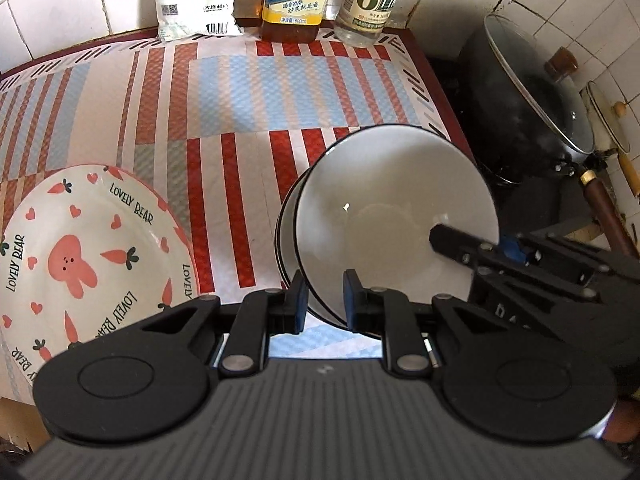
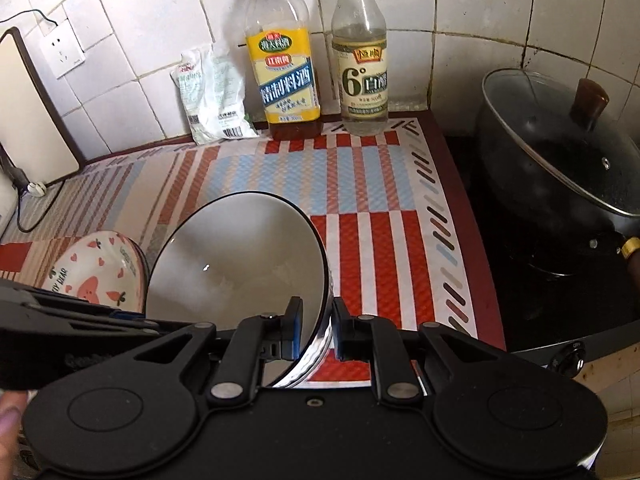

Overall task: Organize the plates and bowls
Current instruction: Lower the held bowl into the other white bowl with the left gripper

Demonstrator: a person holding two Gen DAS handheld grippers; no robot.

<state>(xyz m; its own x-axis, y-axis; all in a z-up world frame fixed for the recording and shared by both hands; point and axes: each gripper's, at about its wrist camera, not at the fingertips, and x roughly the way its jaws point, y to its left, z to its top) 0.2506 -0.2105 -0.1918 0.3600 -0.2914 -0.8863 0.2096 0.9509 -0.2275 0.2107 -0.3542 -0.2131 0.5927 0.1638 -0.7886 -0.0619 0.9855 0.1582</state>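
left view: my left tool (image 1: 325, 300) pinches the rims of two nested bowls (image 1: 396, 216) at 6 o'clock, my right tool (image 1: 460, 240) at 3 | right view: right tool (image 2: 316, 328) pinches the rim of the bowls (image 2: 240, 256), tilted above the surface (image 2: 380, 200); plate (image 2: 96, 272) at 9 | risk: I judge uneven pull could slip the inner bowl out

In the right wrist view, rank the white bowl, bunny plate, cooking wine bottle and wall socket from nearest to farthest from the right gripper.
1. White bowl, rim between the right gripper fingers.
2. Bunny plate, left.
3. Cooking wine bottle, back wall, centre.
4. Wall socket, far left wall.
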